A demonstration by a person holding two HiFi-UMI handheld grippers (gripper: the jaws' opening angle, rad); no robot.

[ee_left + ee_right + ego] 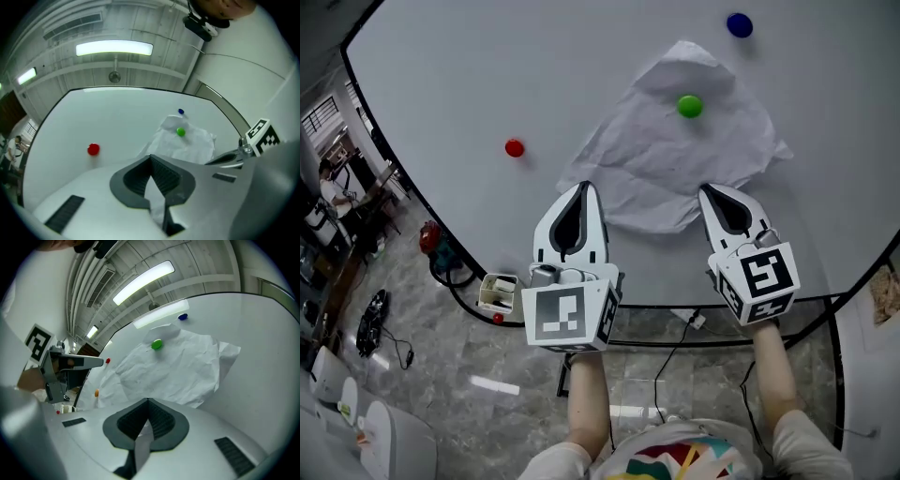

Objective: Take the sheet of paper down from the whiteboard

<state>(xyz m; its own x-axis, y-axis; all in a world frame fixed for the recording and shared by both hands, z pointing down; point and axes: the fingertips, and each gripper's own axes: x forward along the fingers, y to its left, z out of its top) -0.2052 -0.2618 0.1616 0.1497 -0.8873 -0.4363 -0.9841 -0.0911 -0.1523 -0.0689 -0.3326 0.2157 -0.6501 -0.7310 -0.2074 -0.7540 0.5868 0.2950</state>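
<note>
Clamped shut, with left gripper [581, 187] and right gripper [708, 193], apparently pinching the lower edge of the sheet of paper [661, 155]. Pinned near its top to the whiteboard [441, 84] by a green magnet [690, 106]. Risks tearing around that magnet under a hard downward pull, or slipping free under uneven tugging.

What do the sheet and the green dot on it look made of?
The sheet: thin white paper, matte, going by its creases and crumpled edges. The green dot: probably a glossy plastic-capped magnet; it shines and pins the sheet to the board.
</note>
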